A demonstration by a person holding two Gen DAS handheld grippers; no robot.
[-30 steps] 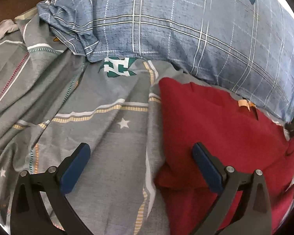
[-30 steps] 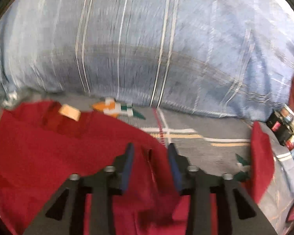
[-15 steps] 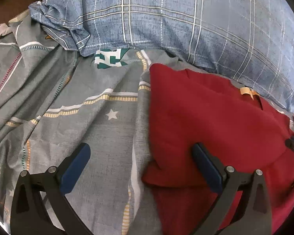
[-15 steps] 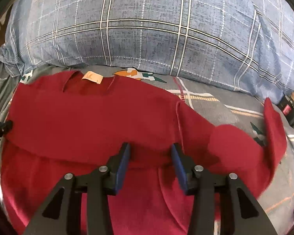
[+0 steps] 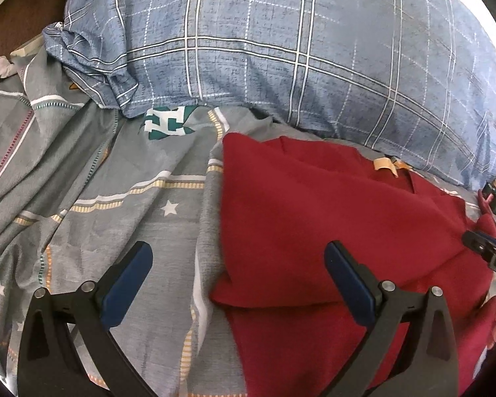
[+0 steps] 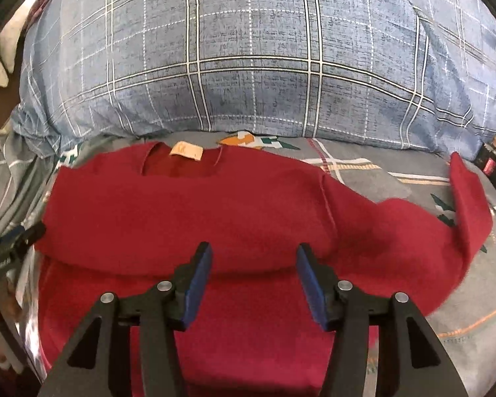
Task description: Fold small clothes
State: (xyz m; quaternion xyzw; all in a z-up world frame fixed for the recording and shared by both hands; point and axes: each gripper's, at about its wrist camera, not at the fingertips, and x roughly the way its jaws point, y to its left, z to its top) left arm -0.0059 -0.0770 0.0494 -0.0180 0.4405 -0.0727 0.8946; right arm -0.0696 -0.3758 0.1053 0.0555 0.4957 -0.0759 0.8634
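Item: red top [image 6: 195, 211], on the bed sheet [image 5: 122, 178] below the plaid pillow [image 6: 254, 66], upper part folded down over the body, one sleeve [image 6: 413, 225] trailing right. Your right claw [image 6: 253, 278]: jaws have just been opening, fold edge released, nothing pinched. Your left claw [image 5: 238, 278]: wide, empty, straddling the top's left edge. Judgement: first fold laid; sleeve likely next.

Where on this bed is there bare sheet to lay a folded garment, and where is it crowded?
Free: the grey patterned sheet left of the red top, below the blue checked pillow. A smaller patch lies between the pillow and the top's sleeve, beside a small dark box. Crowded: the middle, covered by the red top.
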